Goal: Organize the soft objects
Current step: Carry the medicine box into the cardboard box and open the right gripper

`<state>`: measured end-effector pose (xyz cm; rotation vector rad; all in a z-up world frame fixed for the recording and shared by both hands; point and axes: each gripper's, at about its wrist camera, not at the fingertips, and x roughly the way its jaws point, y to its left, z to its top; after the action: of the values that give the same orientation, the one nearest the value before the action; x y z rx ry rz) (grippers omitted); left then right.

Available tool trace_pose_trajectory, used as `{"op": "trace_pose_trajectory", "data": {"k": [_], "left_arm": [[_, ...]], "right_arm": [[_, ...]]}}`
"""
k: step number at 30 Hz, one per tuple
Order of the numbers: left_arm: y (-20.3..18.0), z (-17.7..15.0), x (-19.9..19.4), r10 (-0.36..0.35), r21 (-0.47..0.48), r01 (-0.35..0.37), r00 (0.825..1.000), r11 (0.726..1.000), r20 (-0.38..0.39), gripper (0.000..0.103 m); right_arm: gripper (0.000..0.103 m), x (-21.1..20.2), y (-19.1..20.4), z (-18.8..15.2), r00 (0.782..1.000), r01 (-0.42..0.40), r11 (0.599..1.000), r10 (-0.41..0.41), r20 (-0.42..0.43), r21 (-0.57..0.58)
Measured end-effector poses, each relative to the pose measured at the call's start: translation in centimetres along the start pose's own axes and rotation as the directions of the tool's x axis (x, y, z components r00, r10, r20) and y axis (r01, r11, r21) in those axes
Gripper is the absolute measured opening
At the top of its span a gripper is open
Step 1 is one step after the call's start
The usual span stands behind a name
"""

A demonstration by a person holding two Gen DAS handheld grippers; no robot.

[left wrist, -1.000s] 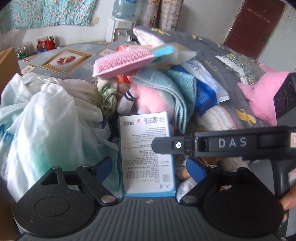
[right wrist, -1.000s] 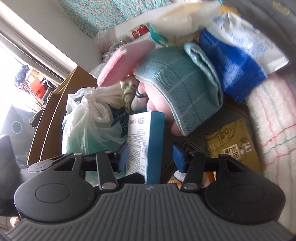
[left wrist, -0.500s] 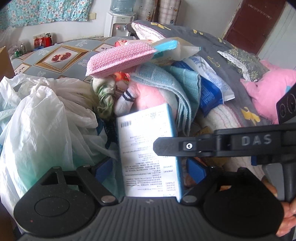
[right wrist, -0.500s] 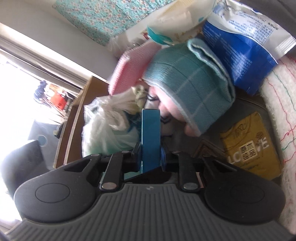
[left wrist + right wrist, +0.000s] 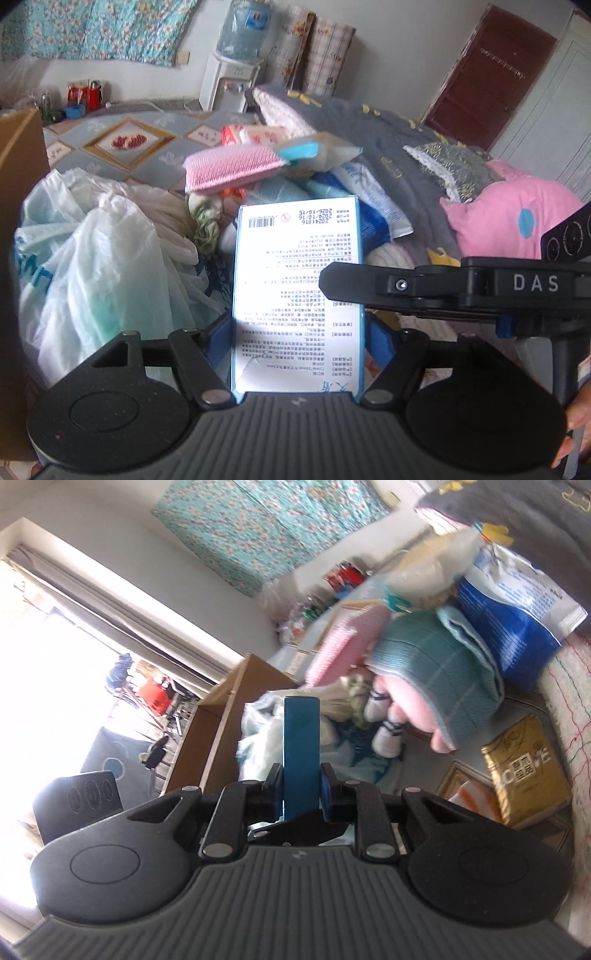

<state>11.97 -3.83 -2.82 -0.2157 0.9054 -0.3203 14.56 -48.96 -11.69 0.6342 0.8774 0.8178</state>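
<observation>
A flat blue-and-white box (image 5: 297, 295) with printed text stands upright above a pile of soft things. My left gripper (image 5: 299, 339) holds it across its wide face; its jaws are closing and the blue pads (image 5: 218, 341) touch the box's side edges. My right gripper (image 5: 301, 797) is shut on the same box (image 5: 300, 746) across its thin blue side. In the left wrist view one of the right gripper's fingers (image 5: 369, 286) reaches in from the right over the box's face. A hand (image 5: 576, 417) shows at the lower right.
The pile holds a pink knitted pad (image 5: 232, 171), a teal towel (image 5: 436, 672), a pink plush toy (image 5: 413, 709) and a blue-white packet (image 5: 517, 609). White plastic bags (image 5: 92, 258) lie left, beside a cardboard box (image 5: 221, 731). A gold packet (image 5: 524, 771) and a pink pillow (image 5: 517, 221) lie right.
The right gripper shut on the box's thin side. Both grippers then rose with the box above the pile, and the left jaws narrowed onto its edges.
</observation>
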Motion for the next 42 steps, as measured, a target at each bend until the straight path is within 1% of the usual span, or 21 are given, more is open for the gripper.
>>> {"op": "trace_pose_trajectory", "data": {"k": [3, 6, 10, 14, 17, 20, 23, 25, 28, 31, 34, 36, 39, 40, 42], "left_arm": [[-0.9, -0.5, -2.4, 0.023, 0.031, -0.024, 0.998, 0.999, 0.057, 0.074], [-1.5, -0.8, -4.7, 0.049, 0.042, -0.054, 0.994, 0.998, 0.100, 0.074], [-1.2, -1.1, -7.9, 0.101, 0.035, -0.107, 0.984, 0.994, 0.148, 0.074], [0.3, -0.8, -10.9, 0.177, 0.004, -0.181, 0.968, 0.984, 0.179, 0.074], [2.4, -0.4, -13.2, 0.234, -0.030, -0.232, 0.952, 0.972, 0.197, 0.074], [5.1, 0.3, -15.5, 0.284, -0.077, -0.274, 0.938, 0.959, 0.198, 0.074], [8.0, 1.5, -17.2, 0.339, -0.113, -0.322, 0.922, 0.940, 0.186, 0.074], [10.2, 2.6, -17.8, 0.370, -0.138, -0.350, 0.914, 0.927, 0.166, 0.074], [13.8, 4.3, -17.7, 0.408, -0.176, -0.385, 0.905, 0.906, 0.118, 0.074], [17.4, 6.0, -16.3, 0.425, -0.195, -0.406, 0.903, 0.893, 0.066, 0.074], [20.5, 7.6, -14.1, 0.431, -0.199, -0.419, 0.902, 0.886, 0.021, 0.074], [22.2, 8.5, -12.6, 0.439, -0.189, -0.432, 0.898, 0.882, -0.006, 0.074], [24.3, 10.0, -9.9, 0.443, -0.173, -0.442, 0.896, 0.880, -0.036, 0.074], [24.8, 10.1, -9.2, 0.440, -0.167, -0.441, 0.897, 0.882, -0.044, 0.074], [26.0, 10.8, -7.2, 0.438, -0.164, -0.443, 0.897, 0.881, -0.066, 0.074]], "right_arm": [[0.018, -1.3, 1.6, -0.3, 0.999, -0.034, 0.999, 0.034, 0.010, -0.019], [0.019, -1.6, 3.6, -0.5, 0.998, -0.066, 0.997, 0.067, 0.009, -0.043], [0.019, -1.1, 6.8, -0.6, 0.993, -0.115, 0.989, 0.114, -0.014, -0.089], [0.019, 0.7, 10.5, -0.2, 0.984, -0.172, 0.976, 0.165, -0.067, -0.133], [0.019, 2.9, 14.0, 0.2, 0.973, -0.215, 0.961, 0.196, -0.121, -0.175], [0.019, 5.8, 17.6, 1.1, 0.959, -0.250, 0.946, 0.213, -0.186, -0.208], [0.020, 9.2, 21.2, 2.0, 0.944, -0.274, 0.931, 0.212, -0.254, -0.241], [0.020, 12.0, 22.9, 2.6, 0.934, -0.280, 0.924, 0.199, -0.298, -0.261], [0.021, 16.3, 24.6, 3.5, 0.923, -0.267, 0.922, 0.162, -0.349, -0.280], [0.022, 20.9, 24.9, 4.4, 0.916, -0.237, 0.930, 0.118, -0.384, -0.281], [0.023, 25.4, 24.2, 5.6, 0.910, -0.206, 0.940, 0.083, -0.407, -0.270], [0.024, 28.2, 23.4, 6.5, 0.908, -0.183, 0.948, 0.061, -0.416, -0.261], [0.026, 31.7, 21.9, 7.9, 0.910, -0.143, 0.953, 0.021, -0.415, -0.266], [0.026, 32.8, 21.3, 8.3, 0.911, -0.127, 0.953, 0.002, -0.413, -0.275], [0.029, 34.4, 20.0, 9.3, 0.915, -0.076, 0.952, -0.051, -0.401, -0.295]]}}
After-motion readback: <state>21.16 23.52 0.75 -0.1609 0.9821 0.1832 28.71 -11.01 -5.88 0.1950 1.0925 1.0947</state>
